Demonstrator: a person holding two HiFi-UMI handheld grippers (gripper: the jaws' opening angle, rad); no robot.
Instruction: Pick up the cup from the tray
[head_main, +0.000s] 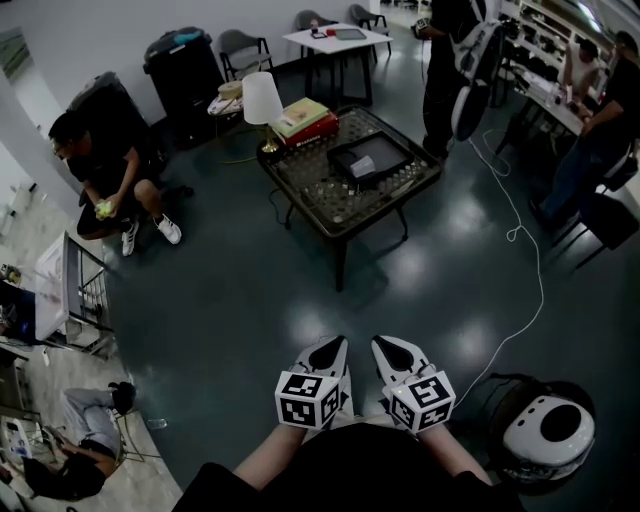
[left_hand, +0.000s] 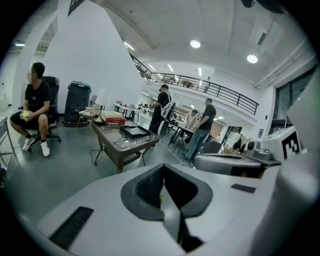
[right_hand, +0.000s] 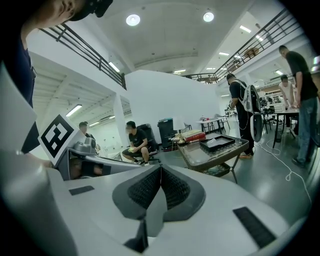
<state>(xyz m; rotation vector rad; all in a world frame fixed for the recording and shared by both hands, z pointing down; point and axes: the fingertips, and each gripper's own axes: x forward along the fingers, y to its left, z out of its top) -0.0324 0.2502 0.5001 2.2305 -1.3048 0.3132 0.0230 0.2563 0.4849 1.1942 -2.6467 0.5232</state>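
A black tray (head_main: 370, 158) lies on a dark glass-topped wicker table (head_main: 330, 205) across the floor, well ahead of me. It also shows as the tray (left_hand: 134, 131) in the left gripper view and the tray (right_hand: 217, 142) in the right gripper view. No cup can be made out on it at this distance. My left gripper (head_main: 335, 346) and right gripper (head_main: 386, 344) are held side by side close to my body, far from the table. Both are shut with nothing between their jaws, as the left gripper (left_hand: 162, 168) and right gripper (right_hand: 160, 168) show.
A white lamp (head_main: 262, 100) and stacked books (head_main: 305, 120) stand on the table's far left. A person (head_main: 105, 175) sits at left, another person (head_main: 455, 60) stands behind the table. A white cable (head_main: 520, 220) runs over the floor; a white-and-black helmet (head_main: 545, 435) lies at lower right.
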